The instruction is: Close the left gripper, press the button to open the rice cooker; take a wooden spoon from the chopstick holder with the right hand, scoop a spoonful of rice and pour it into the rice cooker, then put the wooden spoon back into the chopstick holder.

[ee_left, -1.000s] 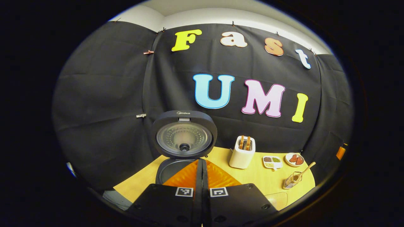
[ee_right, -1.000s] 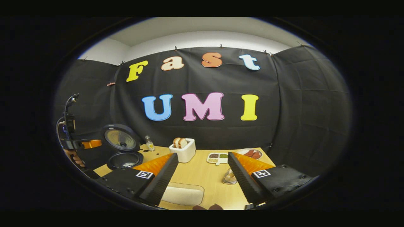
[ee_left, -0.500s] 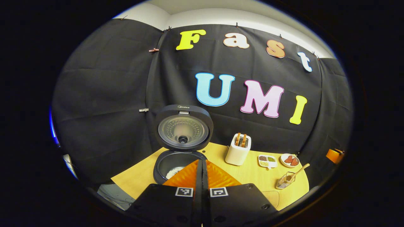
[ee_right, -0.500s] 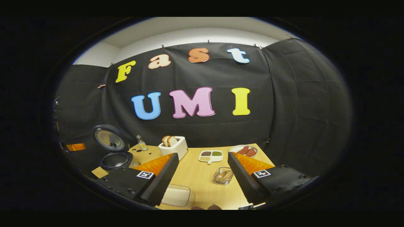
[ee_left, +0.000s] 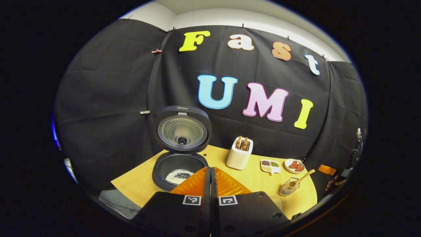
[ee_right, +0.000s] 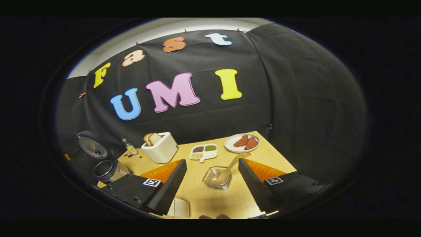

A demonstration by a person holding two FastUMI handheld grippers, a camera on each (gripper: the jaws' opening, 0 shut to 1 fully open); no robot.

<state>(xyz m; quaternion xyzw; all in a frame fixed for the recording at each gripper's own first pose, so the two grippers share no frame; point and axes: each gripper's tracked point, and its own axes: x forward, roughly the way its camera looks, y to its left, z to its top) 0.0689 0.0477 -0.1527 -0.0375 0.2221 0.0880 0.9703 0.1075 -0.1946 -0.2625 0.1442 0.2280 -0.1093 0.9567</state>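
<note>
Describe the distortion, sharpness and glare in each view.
Left gripper view: strong fisheye bends the table edge; sharp; soft sheen on the rice cooker lid's inner plate. Right gripper view: softer and grainier, horizon tilted, wooden spoon in the chopstick holder readable, no harsh glare.

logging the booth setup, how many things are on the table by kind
rice cooker: 1
toaster: 1
divided dish of grains: 1
plate: 1
chopstick holder: 1
wooden spoon: 1
small bottle: 1
pale tray at the table's near edge: 1
total: 8
</note>
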